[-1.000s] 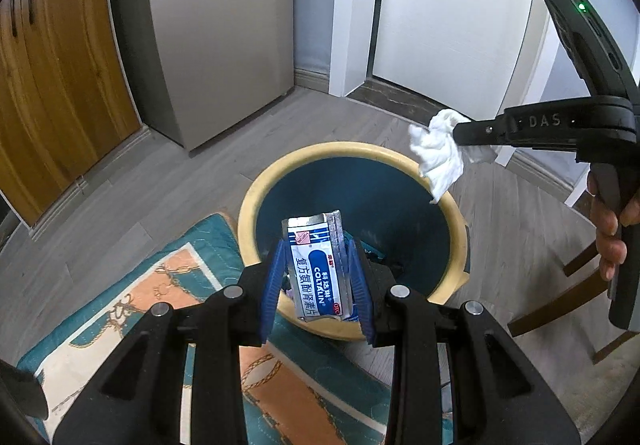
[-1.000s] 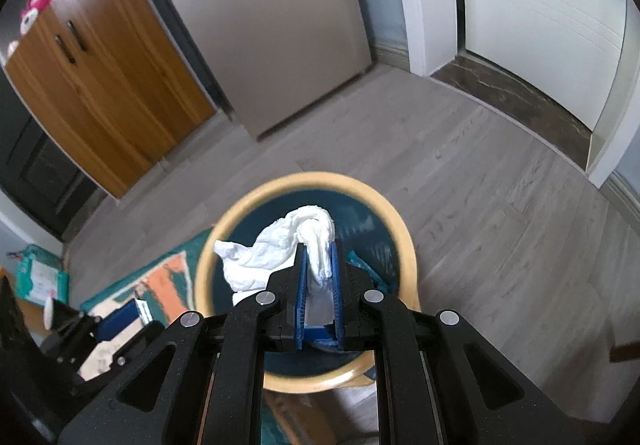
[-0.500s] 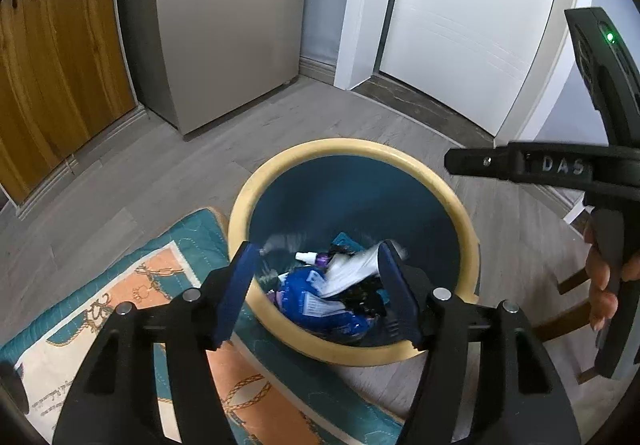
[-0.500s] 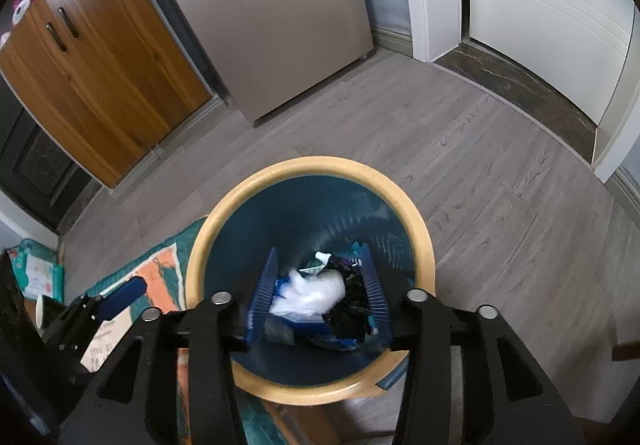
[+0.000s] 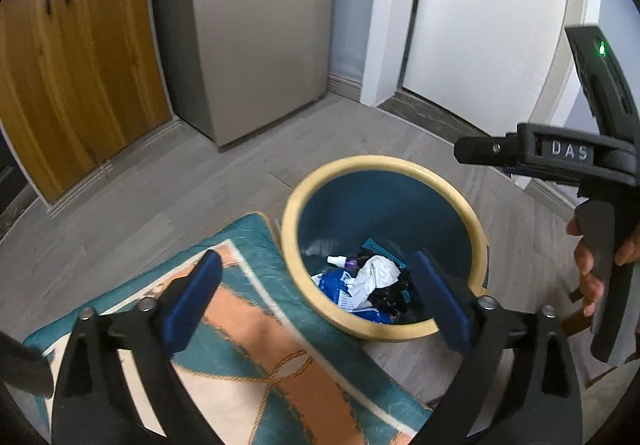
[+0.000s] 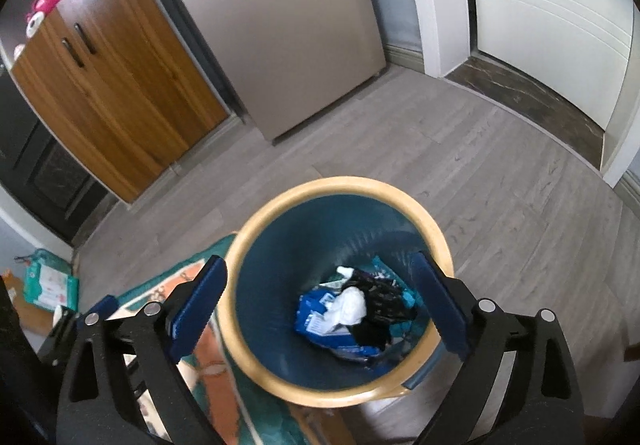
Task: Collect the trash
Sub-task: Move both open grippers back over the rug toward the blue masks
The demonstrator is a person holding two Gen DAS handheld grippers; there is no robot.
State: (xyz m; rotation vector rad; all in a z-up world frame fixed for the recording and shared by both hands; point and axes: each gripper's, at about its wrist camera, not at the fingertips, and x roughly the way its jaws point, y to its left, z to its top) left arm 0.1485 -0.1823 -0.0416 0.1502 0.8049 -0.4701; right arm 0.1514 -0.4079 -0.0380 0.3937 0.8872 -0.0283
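Trash bin [image 6: 434, 241] sits straight below and ahead of both tools, its dropped load, a crumpled white tissue [image 6: 350, 305] on a blue packet [image 6: 312, 319], lying at the bottom. Left hand-held gripper [image 5: 316, 297] and right hand-held gripper [image 6: 320, 305] are empty, jaws opening wide; the right hangs more squarely over the bin, the left toward the rug [image 5: 248, 333] side. Any remaining trash lies out of frame, and the darker scraps under the tissue are too blurred to name.

The bin [image 6: 424, 229] looked like smooth matt plastic, cream rim, dark blue inside; crumpled white tissue [image 6: 352, 305] sat beside a glossy blue wrapper [image 6: 316, 319]; floor [image 6: 500, 185] was matt grey woodgrain; cabinet [image 6: 112, 93] at 10 o'clock was varnished wood; rug [image 5: 256, 337] was quilted cloth.
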